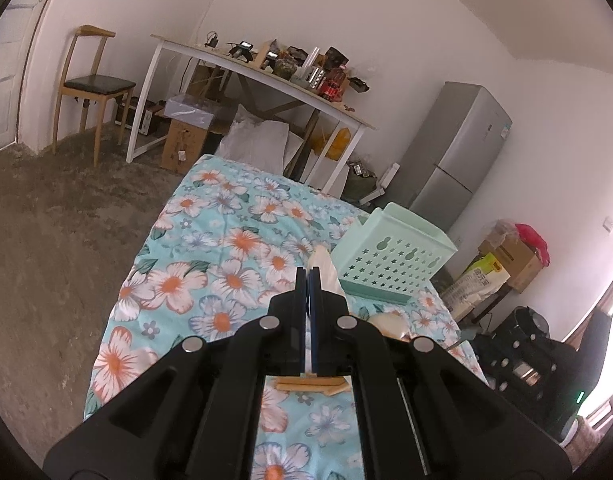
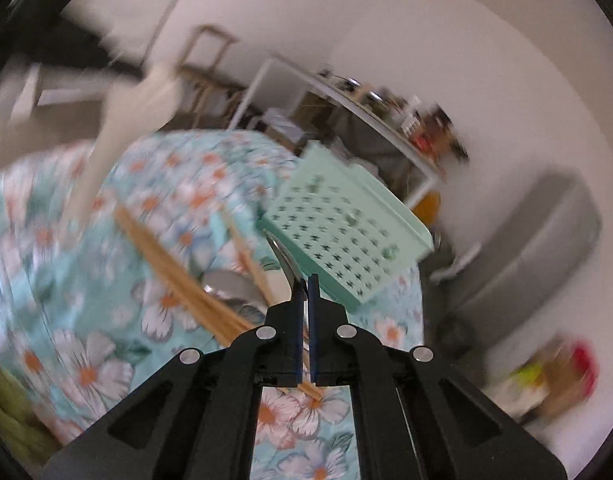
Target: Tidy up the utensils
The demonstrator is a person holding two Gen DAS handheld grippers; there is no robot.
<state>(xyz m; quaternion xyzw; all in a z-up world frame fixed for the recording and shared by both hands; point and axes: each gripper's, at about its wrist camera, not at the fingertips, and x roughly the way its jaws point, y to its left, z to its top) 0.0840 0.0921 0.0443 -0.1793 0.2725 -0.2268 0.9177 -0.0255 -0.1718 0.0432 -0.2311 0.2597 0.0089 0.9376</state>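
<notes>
Right wrist view: the right gripper is pinching its jaws together on the thin handle of a metal spoon, which is projecting forward and curving left from between the pads. The frame is heavily smeared, so the depth of the bite cannot be judged. Just past the spoon tip, the mint basket is lying tipped on its perforated side on the floral bedspread. Bamboo chopsticks and a second, grey spoon bowl are lying below and left of the jaws. Further left, a white spoon is hanging in the air from the dark, blurred shape of the other tool.

Left wrist view: the left gripper is holding its jaws narrow on that white utensil, whose pale end is showing just right of the fingertips. The basket is sitting just beyond, to the right.

Risks from here:
1. The metal handle is slim and smooth; a shallow bite is likely allowing it to pivot or slide out during fast travel.
2. The basket is lying on soft bedding; a push from either utensil could shift it or roll it.
3. The 2 held utensils are converging on 1 opening; they could collide.
4. A low pass could catch the chopsticks.
</notes>
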